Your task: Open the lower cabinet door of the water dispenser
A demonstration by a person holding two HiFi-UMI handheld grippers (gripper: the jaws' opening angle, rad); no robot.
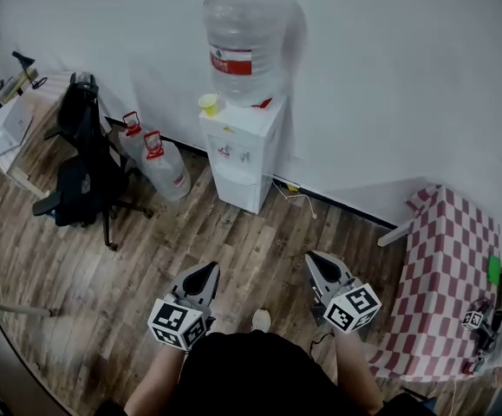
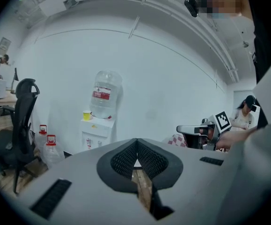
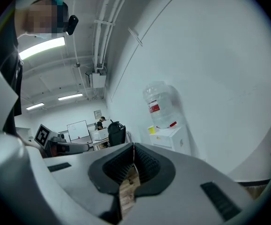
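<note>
White boxy water dispenser [image 1: 237, 150] against the pale wall, with a clear ribbed plastic bottle [image 1: 244, 42] inverted on top. Lower cabinet door [image 1: 233, 187] flat, shut. Left gripper [image 1: 205, 274] and right gripper [image 1: 316, 260] well short of it, above the wood-plank floor [image 1: 251, 241]. Black ribbed fingers [image 2: 122, 160] pressed together on both, nothing between.

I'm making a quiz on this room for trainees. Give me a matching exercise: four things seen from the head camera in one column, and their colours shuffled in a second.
Things:
1. cup
2. office chair
3. tablecloth
4. water dispenser

Colours:
a. red and white checks
b. white
c. yellow
d. black

Pairs: 1-c, 2-d, 3-a, 4-b.
</note>
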